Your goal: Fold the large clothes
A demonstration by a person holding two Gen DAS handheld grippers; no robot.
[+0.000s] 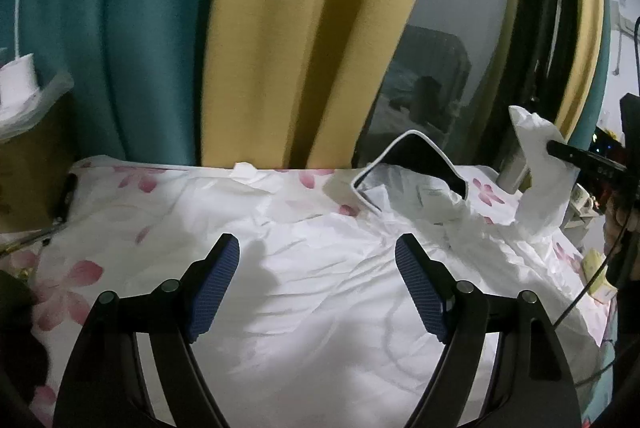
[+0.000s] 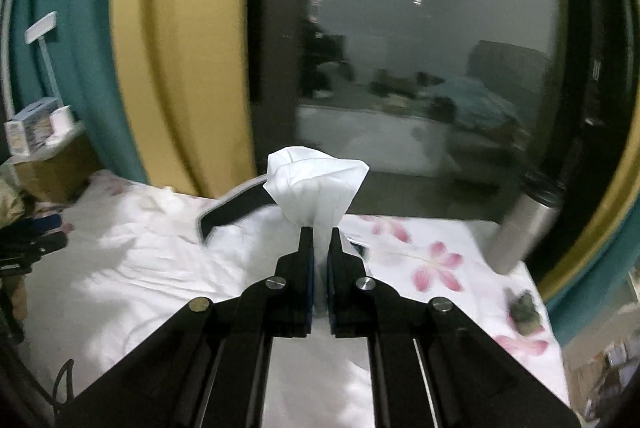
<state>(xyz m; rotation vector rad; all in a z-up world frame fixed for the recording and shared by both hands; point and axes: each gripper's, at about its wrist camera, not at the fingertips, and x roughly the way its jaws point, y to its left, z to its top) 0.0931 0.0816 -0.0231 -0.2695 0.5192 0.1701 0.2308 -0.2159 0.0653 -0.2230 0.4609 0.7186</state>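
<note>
Our right gripper (image 2: 318, 228) pinches the white shirt (image 1: 320, 288); left gripper (image 1: 318, 248) jaws spread above it. A thin pinch could slip, dropping the fold.

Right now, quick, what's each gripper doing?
Left gripper: open, empty, over the white garment.
Right gripper: closed on a bunched fold of the garment, lifted up.

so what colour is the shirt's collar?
Dark collar with white edging, clearest in left wrist view.
</note>
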